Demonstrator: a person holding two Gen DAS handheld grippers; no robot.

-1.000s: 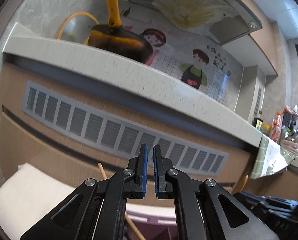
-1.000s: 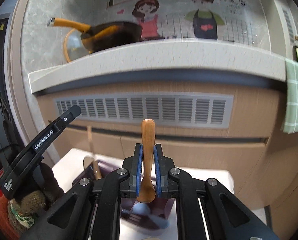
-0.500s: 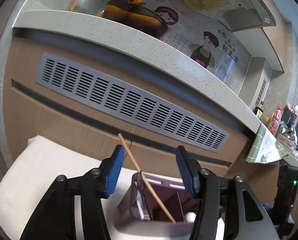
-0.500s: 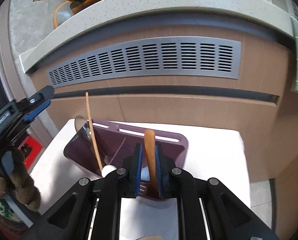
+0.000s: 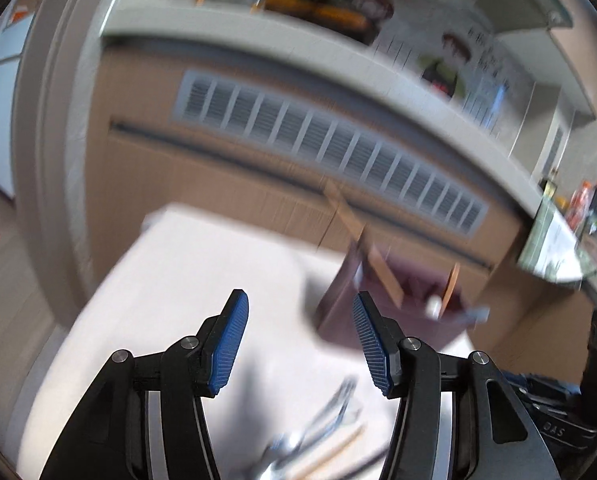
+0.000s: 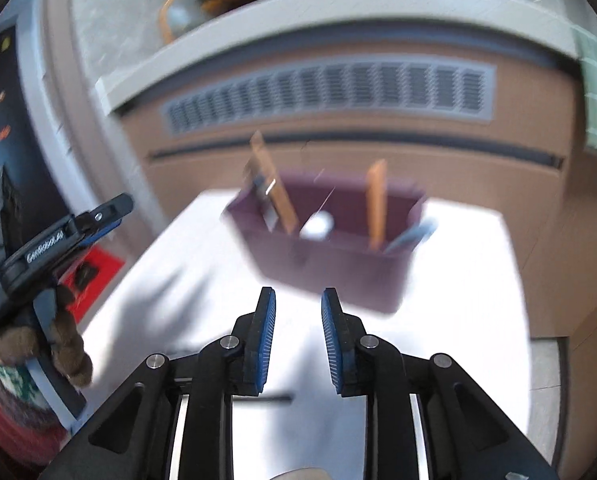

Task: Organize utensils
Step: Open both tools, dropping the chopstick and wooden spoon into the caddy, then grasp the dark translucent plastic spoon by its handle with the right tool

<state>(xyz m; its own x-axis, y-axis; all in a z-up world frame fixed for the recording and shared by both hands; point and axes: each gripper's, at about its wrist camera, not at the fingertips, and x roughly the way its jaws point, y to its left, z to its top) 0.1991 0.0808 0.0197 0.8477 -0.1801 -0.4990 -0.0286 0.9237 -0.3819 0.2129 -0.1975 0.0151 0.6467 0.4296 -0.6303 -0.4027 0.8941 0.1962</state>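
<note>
We see both views motion-blurred. Right gripper [image 6: 298, 336] hangs above the white table [image 6: 458, 320] with jaws parted, nothing between the blue pads. Just ahead of it sits the maroon utensil holder [image 6: 330, 268] on the table. In the holder: a wooden spoon [image 6: 376, 204] standing upright in the right part, a chopstick [image 6: 272, 184] leaning left in the left part, plus a white round item [image 6: 318, 224] and a bluish piece [image 6: 412, 236] we can't identify. Left gripper [image 5: 300, 344] is spread wide and empty, the holder [image 5: 338, 316] ahead to its right. Loose utensils [image 5: 322, 436] lie on the table [image 5: 170, 280] below the left gripper, too blurred to sort.
</note>
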